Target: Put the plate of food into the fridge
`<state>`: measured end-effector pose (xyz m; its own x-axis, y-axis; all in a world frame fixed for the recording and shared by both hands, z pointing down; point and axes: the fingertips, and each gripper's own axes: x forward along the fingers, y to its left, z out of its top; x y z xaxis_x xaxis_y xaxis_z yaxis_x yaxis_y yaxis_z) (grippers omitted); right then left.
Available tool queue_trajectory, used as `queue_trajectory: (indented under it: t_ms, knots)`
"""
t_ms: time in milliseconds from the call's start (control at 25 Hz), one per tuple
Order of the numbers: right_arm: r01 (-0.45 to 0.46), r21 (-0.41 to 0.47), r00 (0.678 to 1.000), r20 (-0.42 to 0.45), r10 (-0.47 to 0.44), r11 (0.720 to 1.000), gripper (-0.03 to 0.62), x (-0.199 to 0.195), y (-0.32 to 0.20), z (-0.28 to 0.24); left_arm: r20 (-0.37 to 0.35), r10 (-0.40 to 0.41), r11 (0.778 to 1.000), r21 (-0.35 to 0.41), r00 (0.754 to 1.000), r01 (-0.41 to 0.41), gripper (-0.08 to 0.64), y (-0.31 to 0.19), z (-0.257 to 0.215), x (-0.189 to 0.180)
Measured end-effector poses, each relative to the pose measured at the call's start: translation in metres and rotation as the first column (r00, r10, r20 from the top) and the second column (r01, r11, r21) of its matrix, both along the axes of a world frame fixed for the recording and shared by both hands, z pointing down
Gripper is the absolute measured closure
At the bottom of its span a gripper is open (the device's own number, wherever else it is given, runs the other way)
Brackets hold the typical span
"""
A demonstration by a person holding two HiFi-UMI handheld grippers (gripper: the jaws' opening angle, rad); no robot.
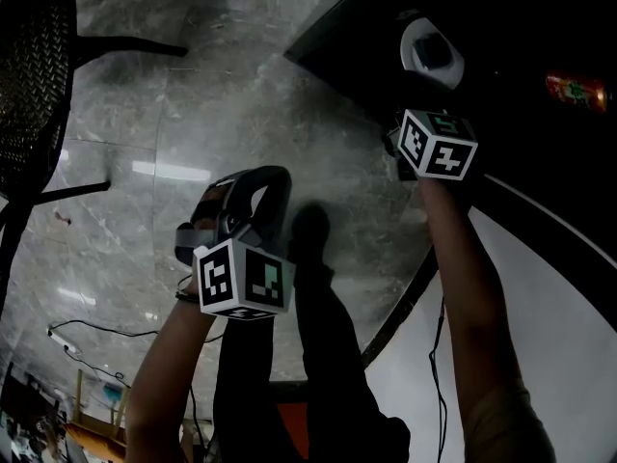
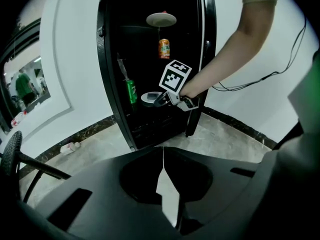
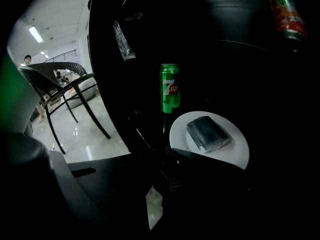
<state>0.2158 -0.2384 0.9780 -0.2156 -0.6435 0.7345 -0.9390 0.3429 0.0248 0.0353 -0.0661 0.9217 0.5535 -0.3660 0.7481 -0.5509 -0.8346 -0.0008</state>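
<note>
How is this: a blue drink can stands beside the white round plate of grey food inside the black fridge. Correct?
The drink can is green, not blue; the right gripper view shows it beside the white round plate of grey food inside the black fridge.

A polished grey marble-look floor (image 1: 241,95) reflected pale strips of light. A black woven-mesh chair on thin dark legs (image 1: 34,75) stood on it. Plain white walls (image 2: 75,49) met the floor along a dark stone skirting (image 2: 240,128). A bright ceiling strip lamp (image 3: 35,34) glowed overhead.
</note>
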Motion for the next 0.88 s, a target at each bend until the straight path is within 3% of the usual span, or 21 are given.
queue_trajectory:
  t_ms: [360,480,640,760,880]
  knots:
    - [0.008,-0.006,1.000,-0.025,-0.008,1.000,0.557,0.000,-0.002,-0.003,-0.010,-0.037,0.999,0.005,0.999,0.037,0.546,-0.008,-0.009,-0.007]
    - [0.048,-0.003,0.998,-0.031,-0.049,0.999,0.555,-0.010,0.001,-0.012,-0.014,-0.054,0.999,-0.005,0.998,0.054,0.546,-0.006,-0.013,-0.013]
    - [0.111,-0.023,0.994,-0.019,-0.111,0.994,0.555,-0.032,0.020,-0.026,-0.060,-0.128,0.990,-0.064,0.990,0.125,0.546,-0.004,-0.023,-0.022]
    - [0.130,-0.051,0.991,0.050,-0.128,0.990,0.557,-0.052,0.039,-0.038,-0.105,-0.210,0.973,-0.118,0.972,0.198,0.546,-0.006,-0.036,-0.032]
    - [0.168,-0.078,0.984,0.072,-0.162,0.983,0.557,-0.073,0.058,-0.051,-0.118,-0.262,0.962,-0.117,0.958,0.249,0.546,-0.011,-0.051,-0.044]
